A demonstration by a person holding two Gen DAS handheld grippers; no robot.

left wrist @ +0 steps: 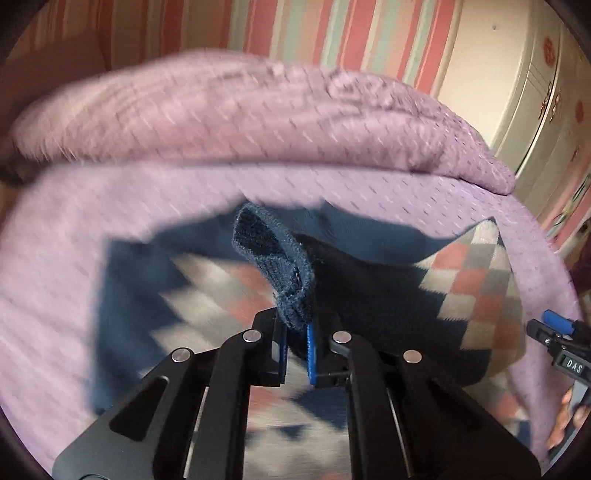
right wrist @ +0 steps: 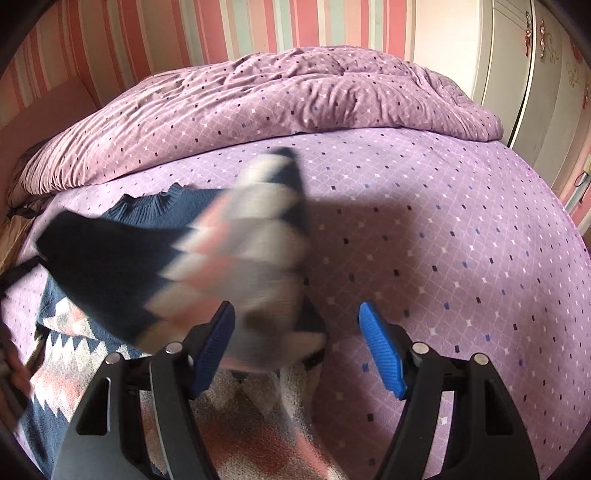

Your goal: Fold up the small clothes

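Note:
A small navy knit sweater [left wrist: 369, 295] with a pink, grey and white diamond pattern lies on the purple bed. My left gripper [left wrist: 297, 343] is shut on the sweater's ribbed navy cuff [left wrist: 288, 280] and holds it lifted above the sweater body. In the right wrist view the sweater [right wrist: 122, 258] is blurred, with a patterned sleeve [right wrist: 240, 258] raised in the air over my right gripper [right wrist: 299, 347]. My right gripper is open, its blue pads wide apart, with cloth draped over the left pad. The right gripper also shows at the right edge of the left wrist view [left wrist: 557, 332].
The purple dotted bed sheet [right wrist: 443, 240] spreads to the right of the sweater. A rumpled purple quilt [right wrist: 277, 96] lies along the far side. A striped pink wall [right wrist: 184, 29] stands behind, and a white wardrobe [right wrist: 535, 92] at the right.

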